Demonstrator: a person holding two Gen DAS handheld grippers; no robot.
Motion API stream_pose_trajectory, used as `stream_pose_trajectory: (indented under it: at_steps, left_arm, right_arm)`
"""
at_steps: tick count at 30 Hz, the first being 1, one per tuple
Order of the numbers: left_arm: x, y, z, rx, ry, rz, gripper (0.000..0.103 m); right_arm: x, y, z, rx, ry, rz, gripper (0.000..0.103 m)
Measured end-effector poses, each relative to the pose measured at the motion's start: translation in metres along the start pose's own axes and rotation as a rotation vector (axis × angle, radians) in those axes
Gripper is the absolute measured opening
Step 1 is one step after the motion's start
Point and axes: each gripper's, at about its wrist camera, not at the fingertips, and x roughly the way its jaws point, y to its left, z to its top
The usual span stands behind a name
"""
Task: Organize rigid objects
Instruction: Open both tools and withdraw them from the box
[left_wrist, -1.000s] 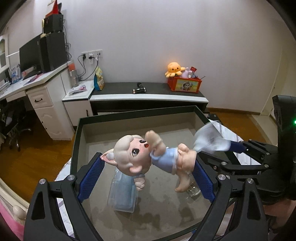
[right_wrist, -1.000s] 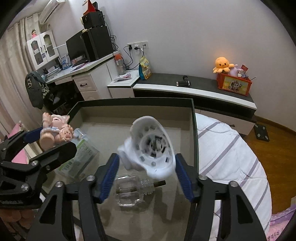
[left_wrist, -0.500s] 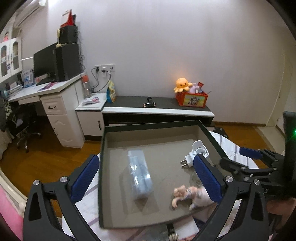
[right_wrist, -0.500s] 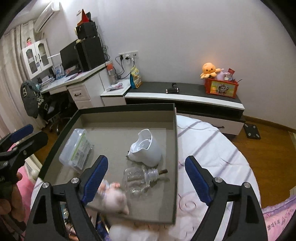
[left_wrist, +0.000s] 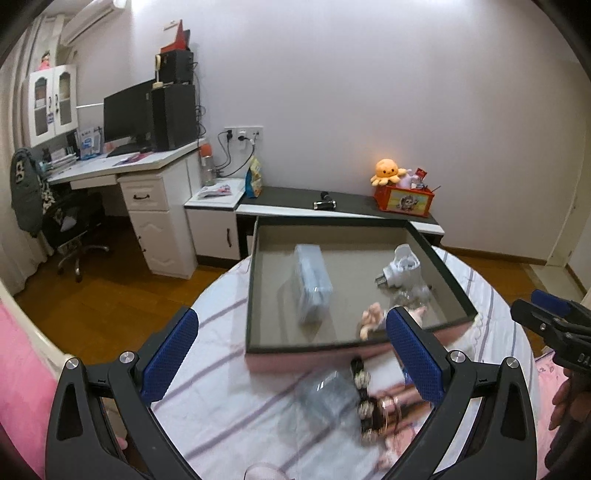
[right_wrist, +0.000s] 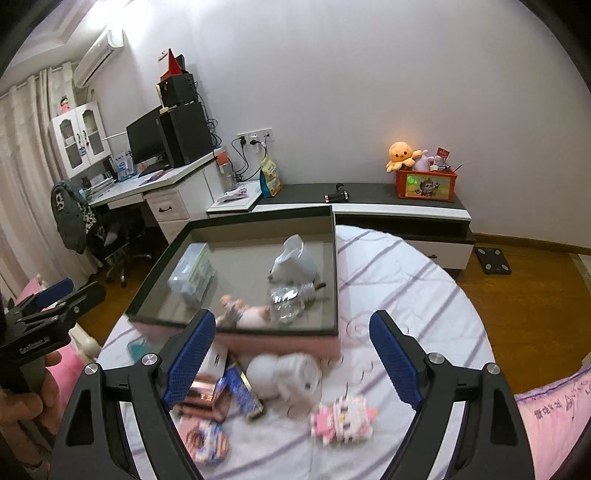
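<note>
Right wrist view has my right gripper (right_wrist: 291, 354) spread wide and empty, low in frame over blurred clutter: a pink block toy (right_wrist: 343, 419) at lower centre, a white round toy (right_wrist: 282, 374) and small cartons (right_wrist: 225, 391) left of it. My left gripper (left_wrist: 291, 354) is likewise apart and empty. Above, the tray (right_wrist: 334, 280) already holds the doll (right_wrist: 243, 312), white plug adapter (right_wrist: 293, 262) and clear case (right_wrist: 192, 275). My worry: closing on packed items could pinch two, or knock the block toy apart.

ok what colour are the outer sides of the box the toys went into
Pink outer sides under a dark rim, on the shallow rectangular box; clearest in the right wrist view.
</note>
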Motion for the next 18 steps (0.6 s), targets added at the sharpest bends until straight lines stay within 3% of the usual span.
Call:
stream_pose_trajectory:
  at_steps: [10,18]
  left_arm:
    - [-0.039,0.002,-0.040,-0.015,-0.001,0.028,0.103]
    - [-0.043,0.001,-0.062,-0.026,0.042,0.018,0.103]
  right_arm:
    - [-0.029,0.000,-0.045,0.030,0.016,-0.023,0.087]
    - [-0.034,-0.008,-0.064,0.045,0.046,-0.050,0.087]
